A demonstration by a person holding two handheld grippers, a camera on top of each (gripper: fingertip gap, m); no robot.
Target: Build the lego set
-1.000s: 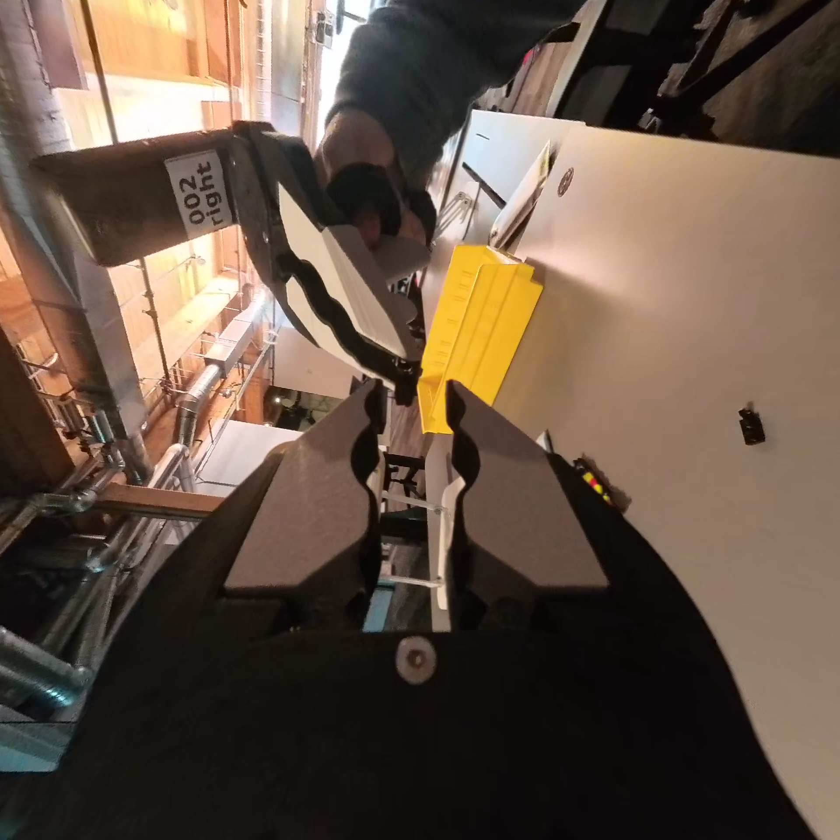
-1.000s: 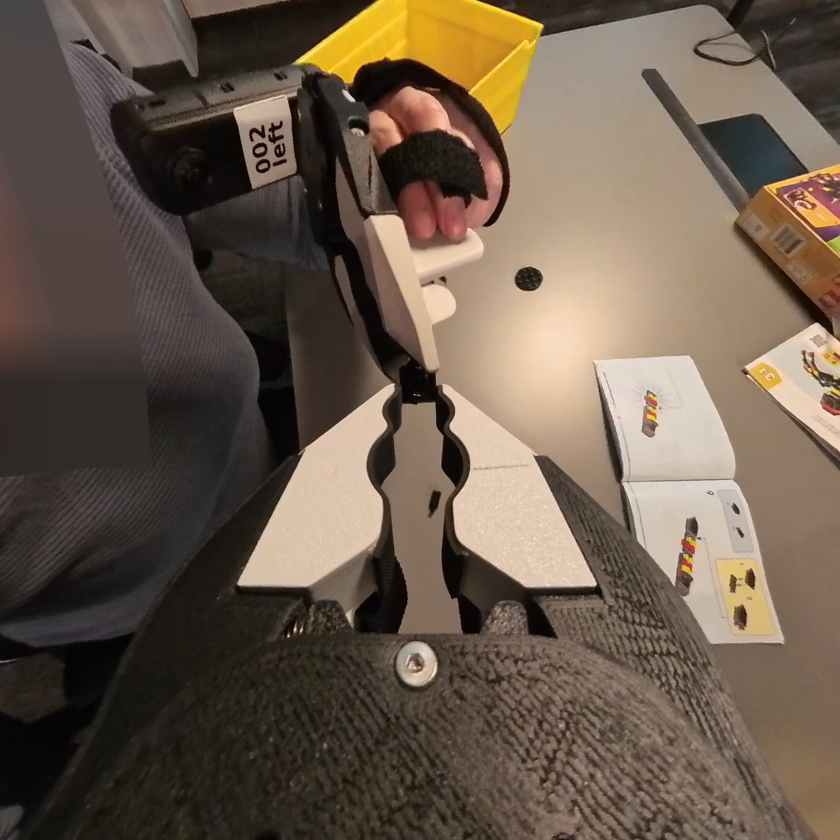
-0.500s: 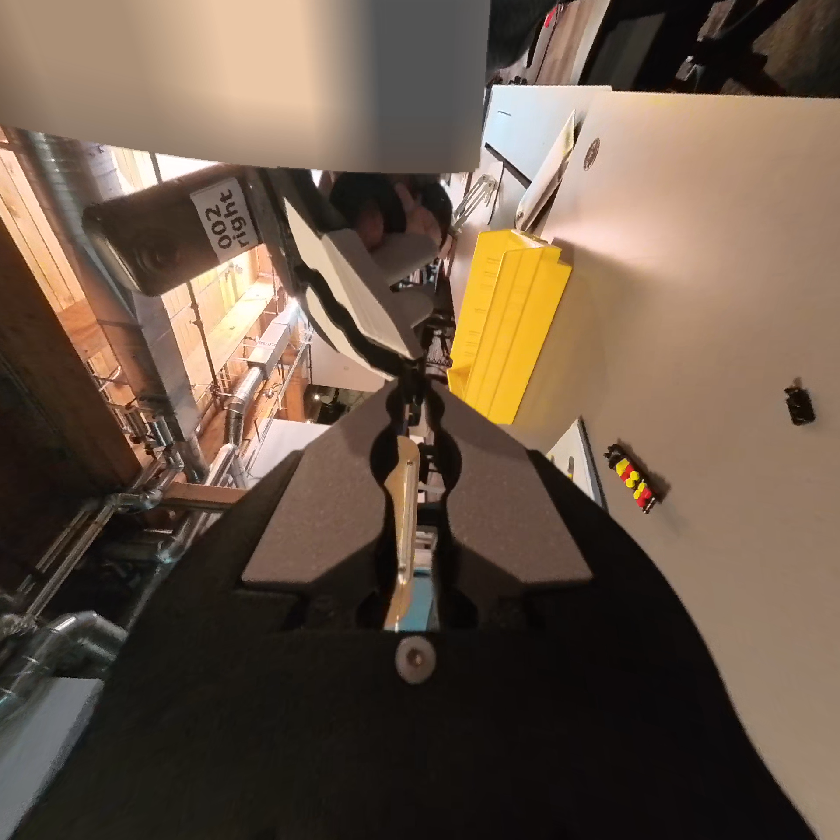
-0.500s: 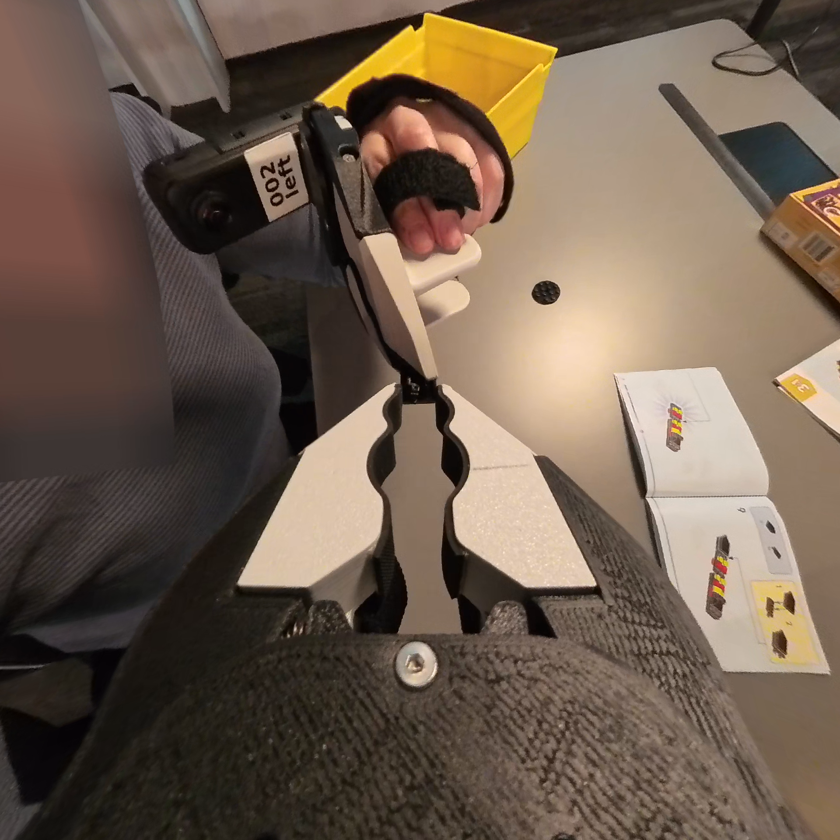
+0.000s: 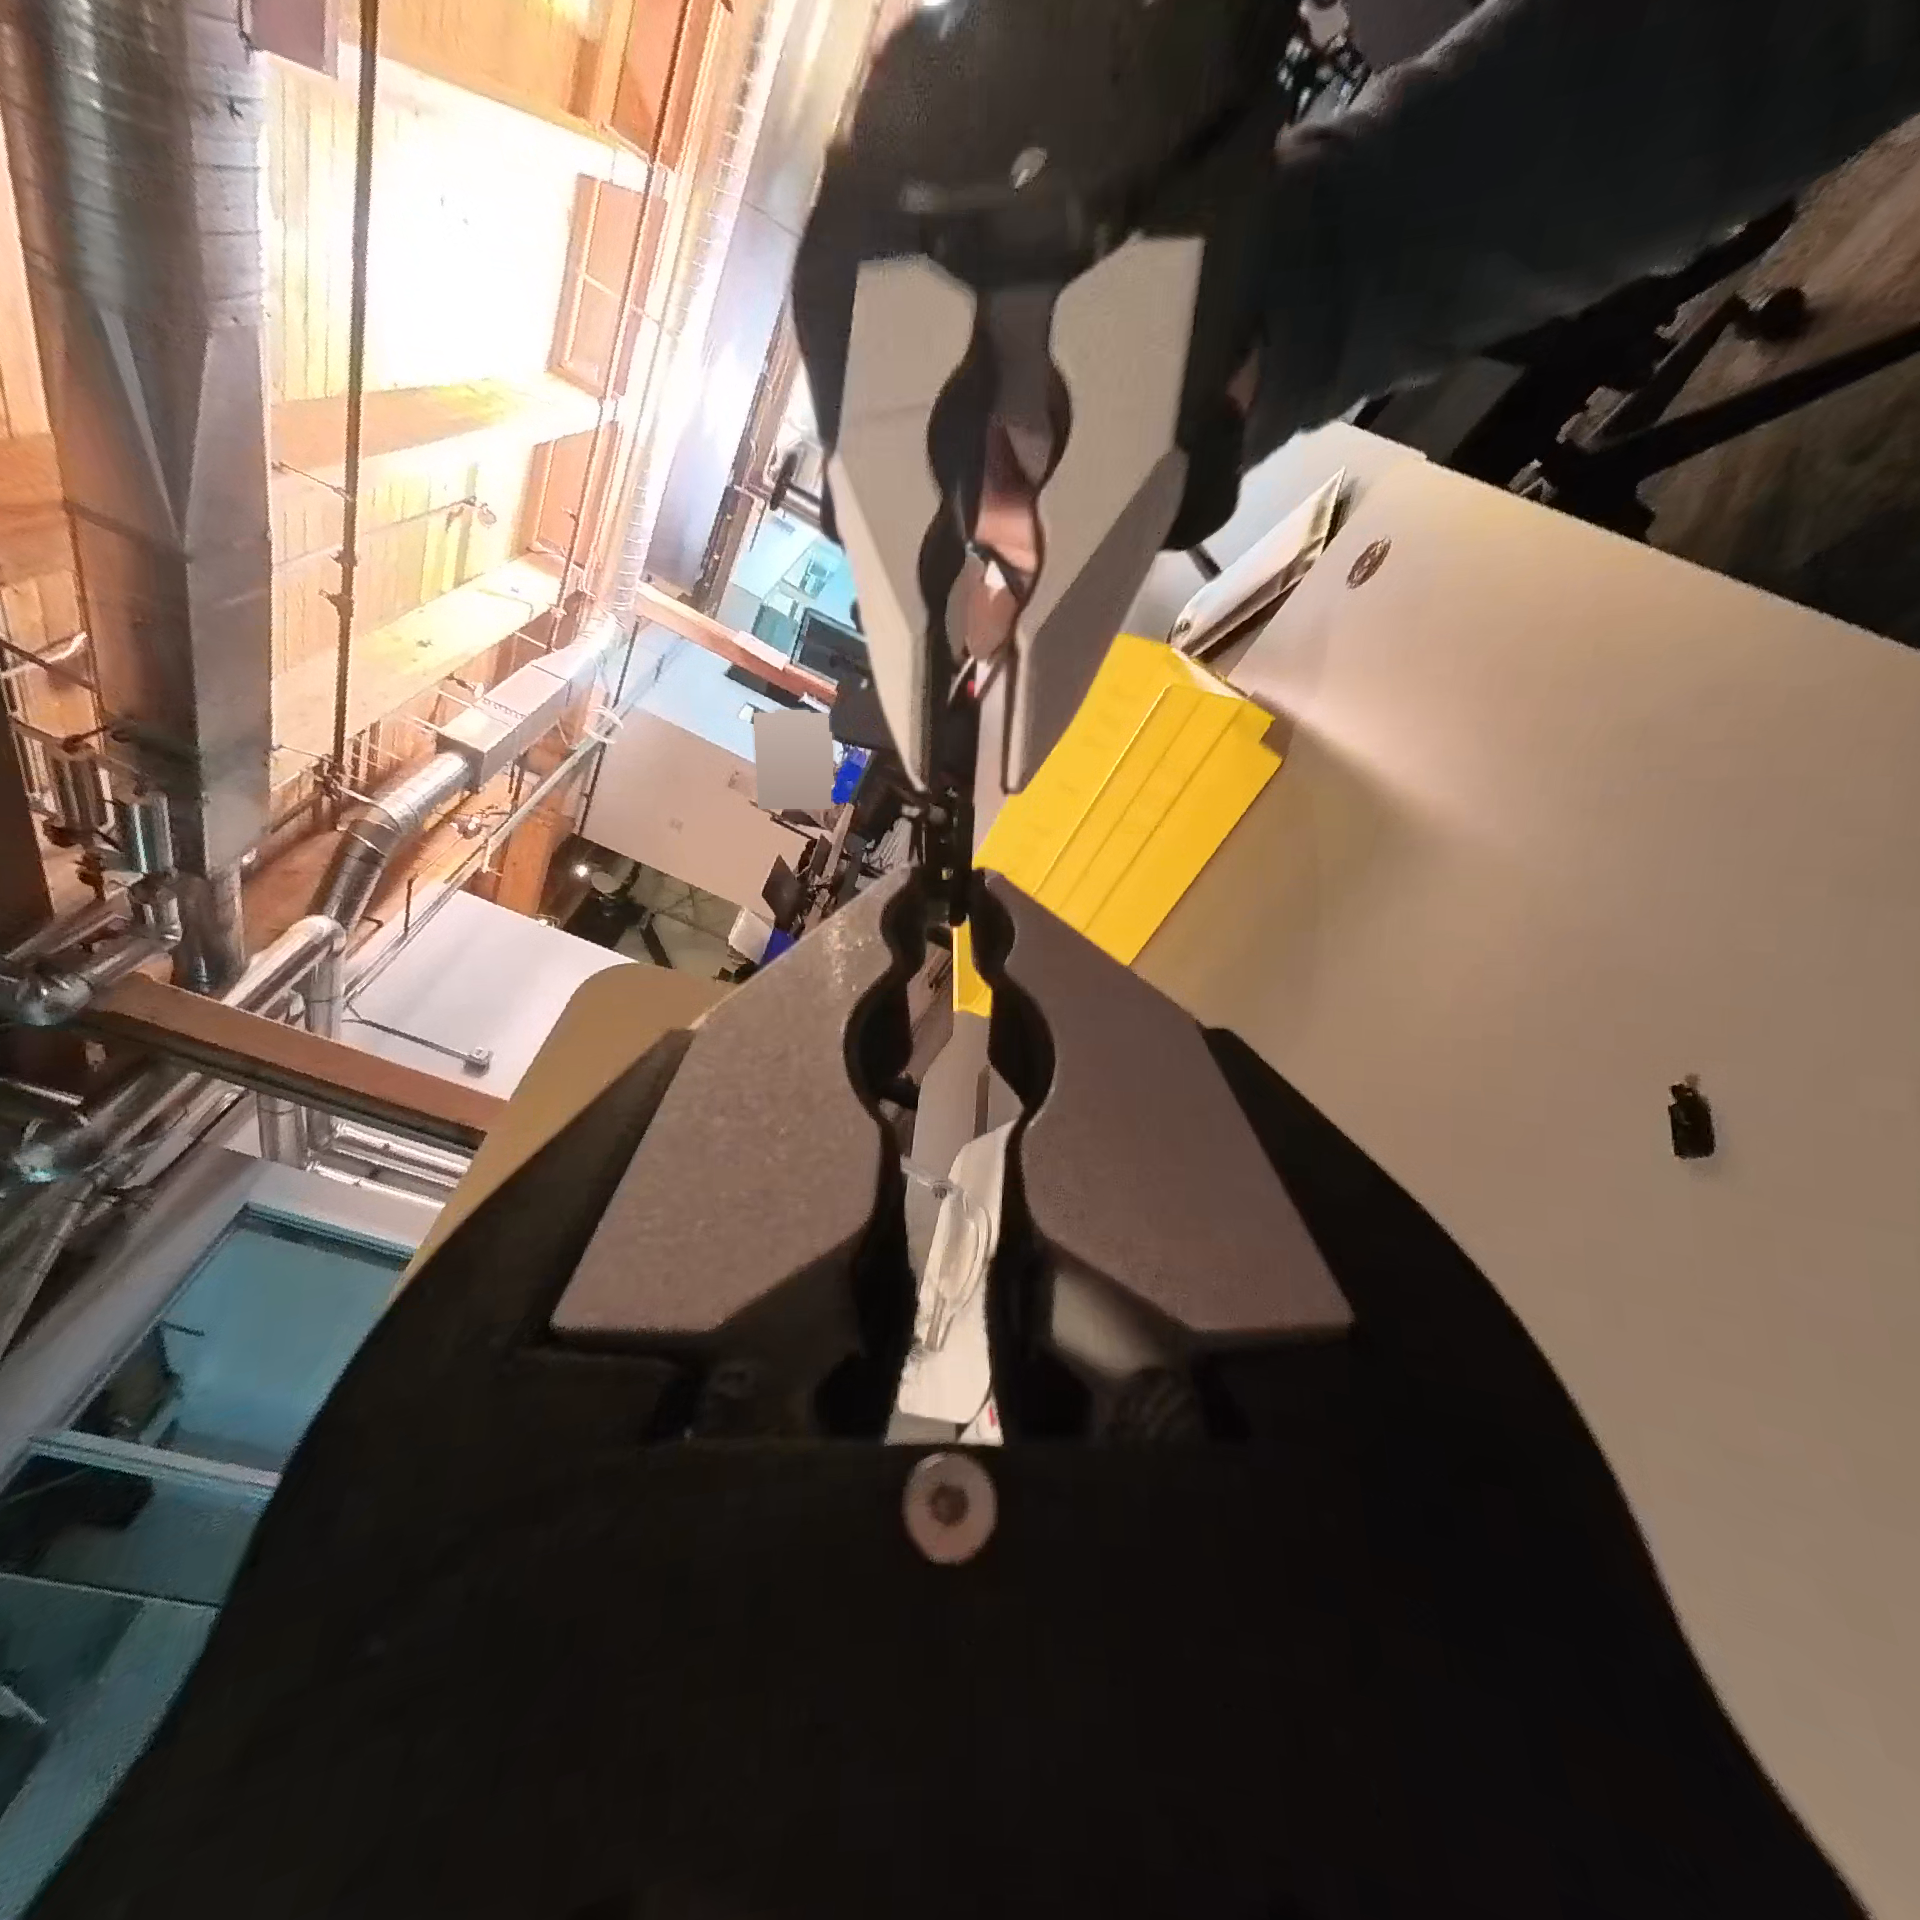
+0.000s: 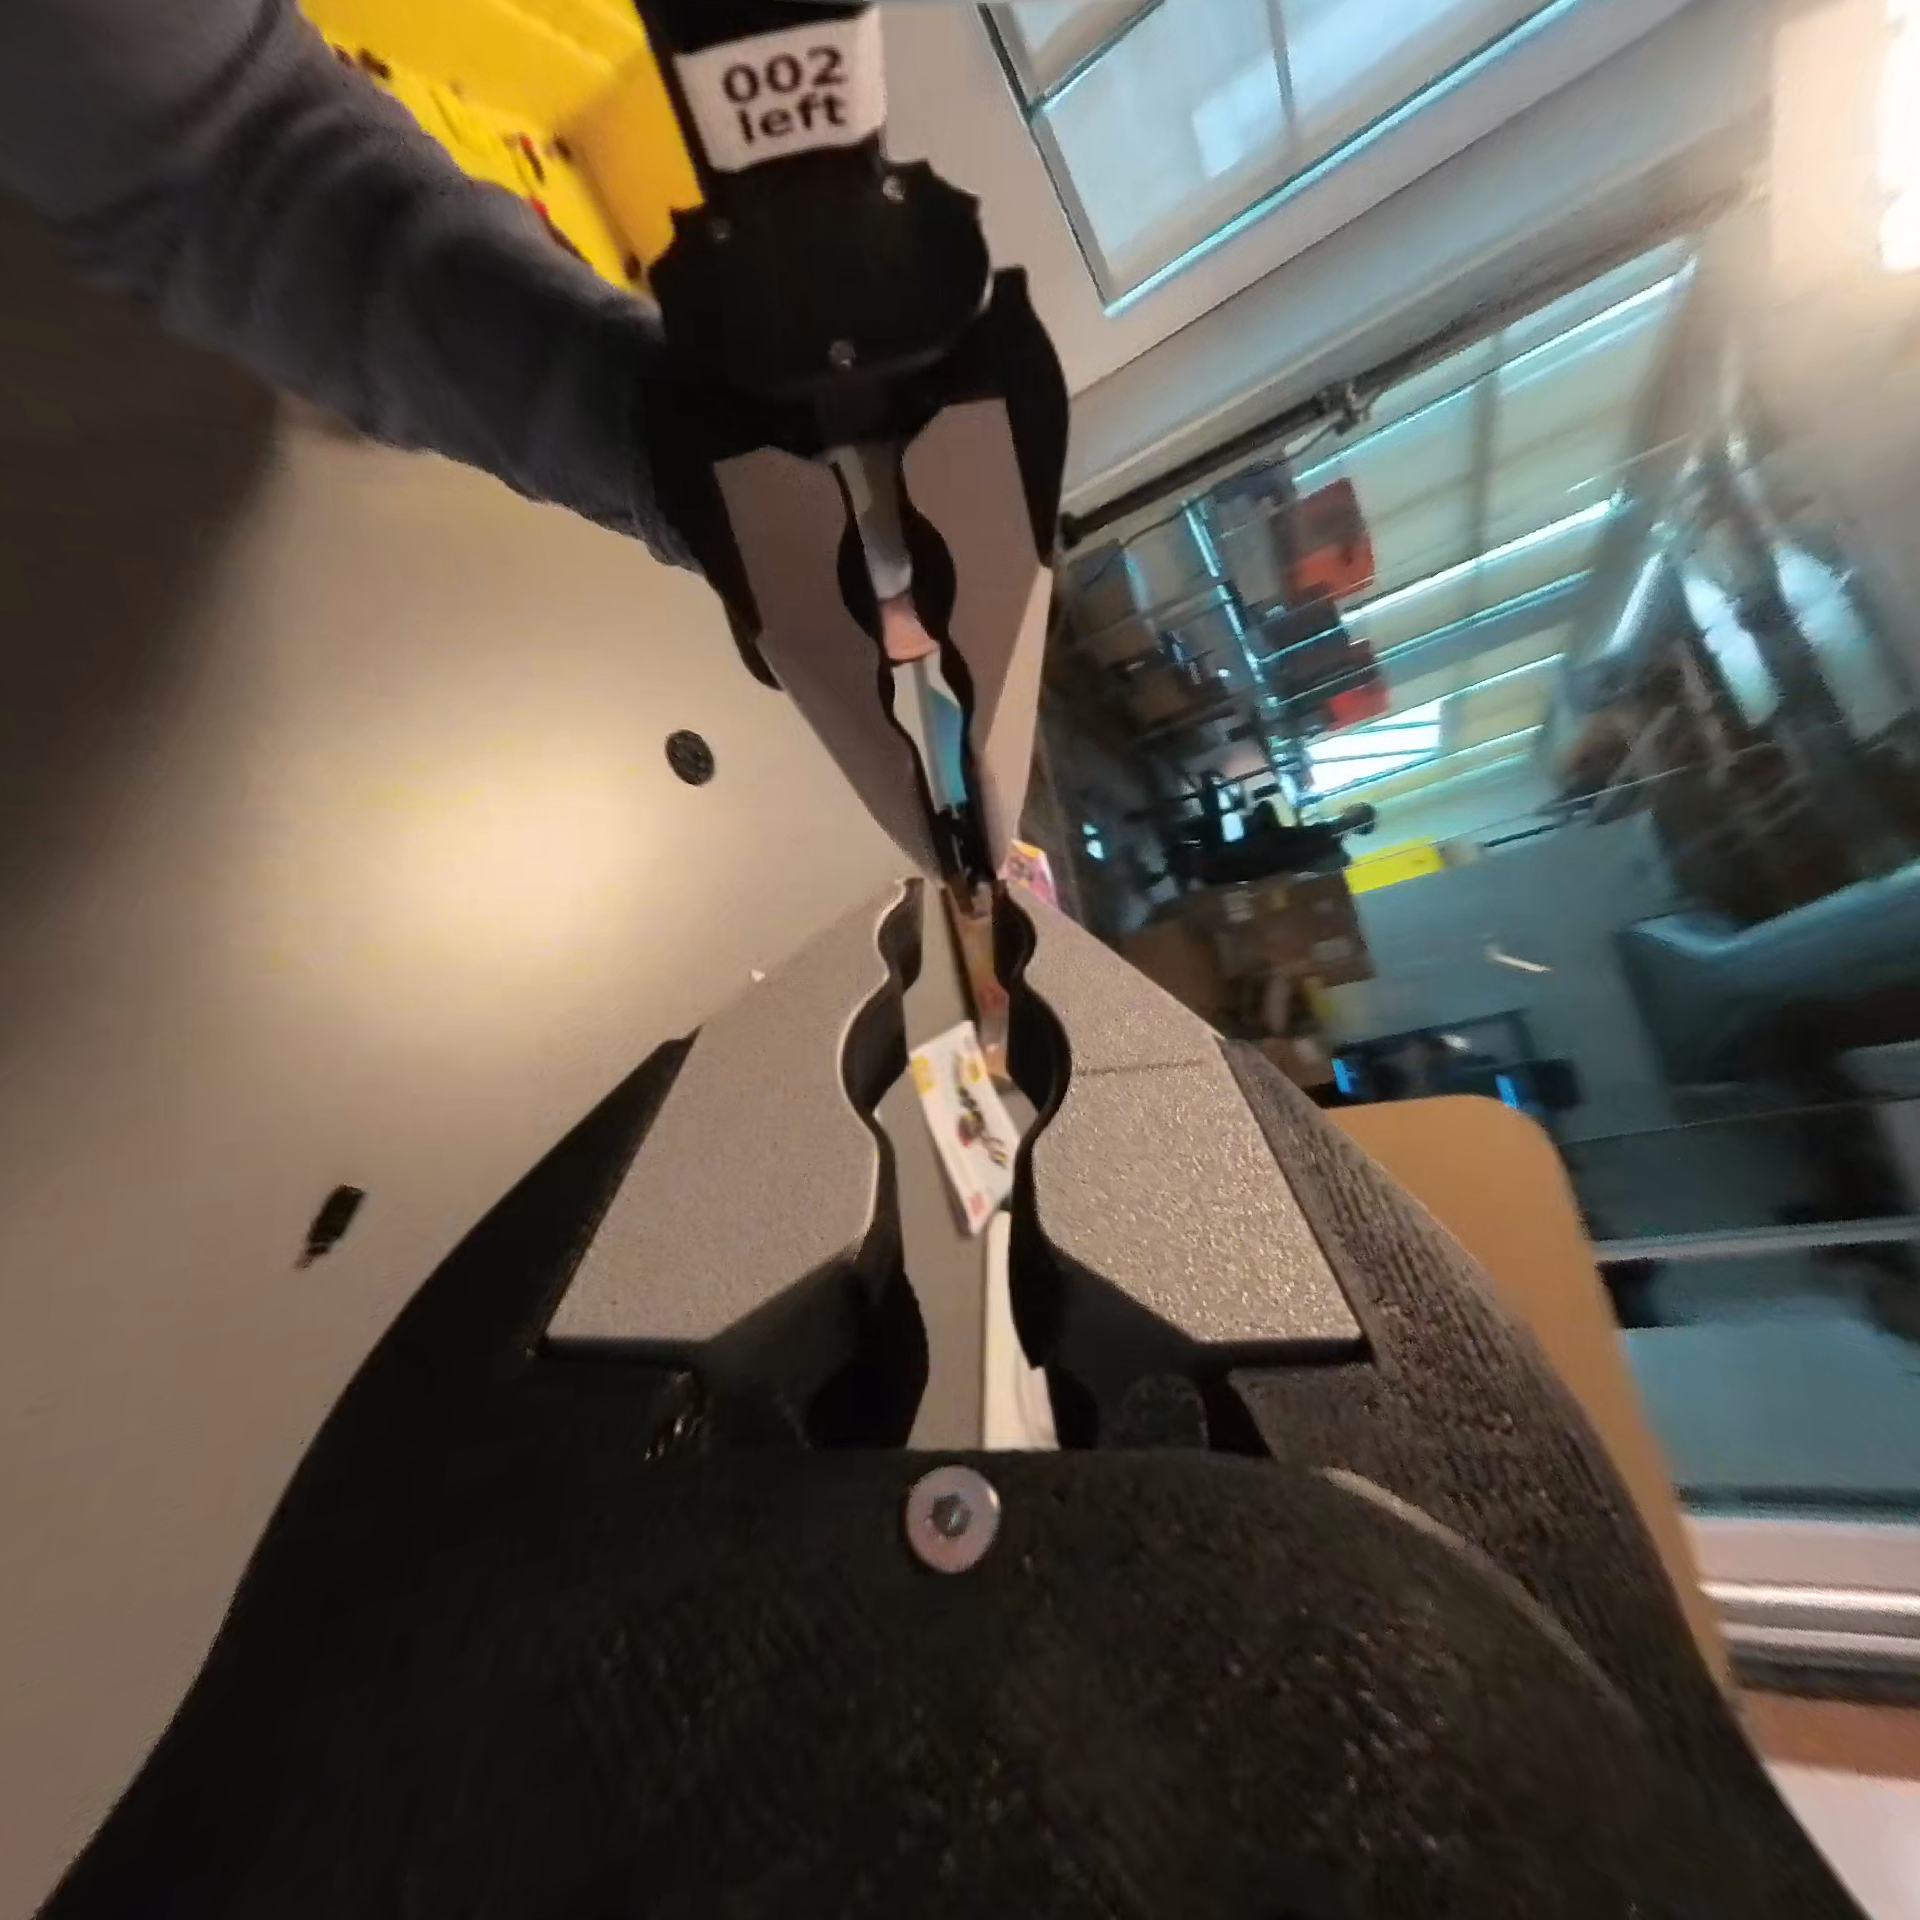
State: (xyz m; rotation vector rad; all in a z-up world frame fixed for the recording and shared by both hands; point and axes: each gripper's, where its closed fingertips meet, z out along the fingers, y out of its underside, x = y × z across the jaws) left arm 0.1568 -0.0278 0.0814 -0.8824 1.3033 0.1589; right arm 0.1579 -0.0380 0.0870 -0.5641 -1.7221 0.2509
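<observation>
table [image 5: 1558,935]: a pale, smooth, matte slab is seen tilted steeply in both wrist views.
bin [image 5: 1122,821]: a yellow plastic box with ribbed walls is set on the table, beyond the meeting tong tips.
left tongs [image 5: 954,902]: grey grainy wavy-edged fingers are clenched on the near end of the black lego piece.
right tongs [image 6: 961,902]: the same textured grey fingers are clenched tip to tip against the left tongs, on the piece's other end.
booklet [image 6: 966,1112]: a glossy printed leaflet is seen lying flat on the table between the right fingers.
black lego piece [image 5: 943,847]: small, slim, knobbly; held in the air above the table, its long axis run from one pair of tips to the other.
loose black piece [image 5: 1688,1120]: tiny, left alone on the table, well apart.
</observation>
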